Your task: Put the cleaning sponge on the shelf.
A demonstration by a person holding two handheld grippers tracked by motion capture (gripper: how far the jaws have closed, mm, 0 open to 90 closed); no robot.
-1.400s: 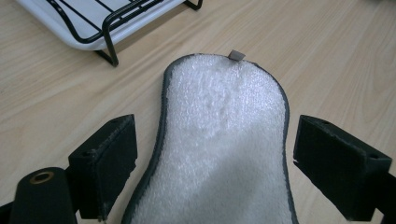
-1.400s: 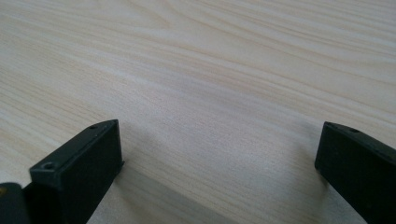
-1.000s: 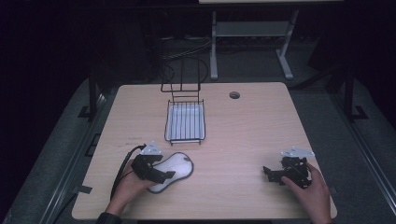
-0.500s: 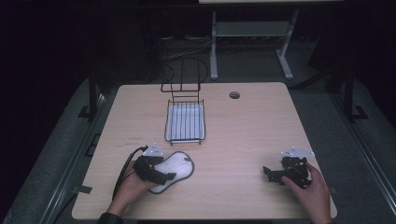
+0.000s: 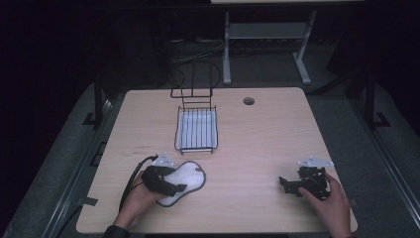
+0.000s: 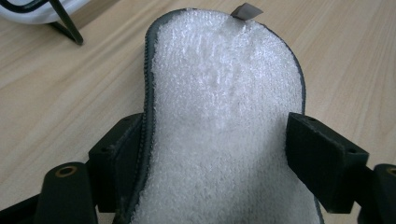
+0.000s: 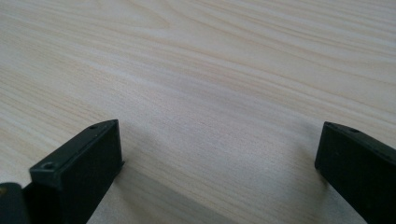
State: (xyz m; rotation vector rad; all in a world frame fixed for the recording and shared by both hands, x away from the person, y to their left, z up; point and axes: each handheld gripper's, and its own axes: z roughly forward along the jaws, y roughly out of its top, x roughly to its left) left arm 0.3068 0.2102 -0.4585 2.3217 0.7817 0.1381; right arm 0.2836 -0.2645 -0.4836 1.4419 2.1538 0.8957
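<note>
Left gripper [image 5: 168, 184] sat at the table's 7 o'clock corner, jaws clamped on the two long edges of a white fleecy insole [image 5: 184, 179]. The left gripper view gave what the high view could not: the insole [image 6: 224, 121] had a looped terry surface, dark stitched edging and a small grey tab at its far tip; the edge by the left jaw curled upward under the squeeze. From above, the insole pointed toward 2 o'clock and lay low over the wooden table [image 5: 257, 148]; whether it touched the top could not be told.

Right gripper [image 5: 292, 184] rested at the 5 o'clock corner in the person's right hand [image 5: 329, 201]. Its own view showed the jaws set wide apart with bare wood grain between them; the high view was too small to confirm that spread.

Black wire rack [image 5: 196, 130] with a white tray stood at 12 o'clock from the insole, near but apart. One rack foot appeared at 11 o'clock in the left gripper view.
</note>
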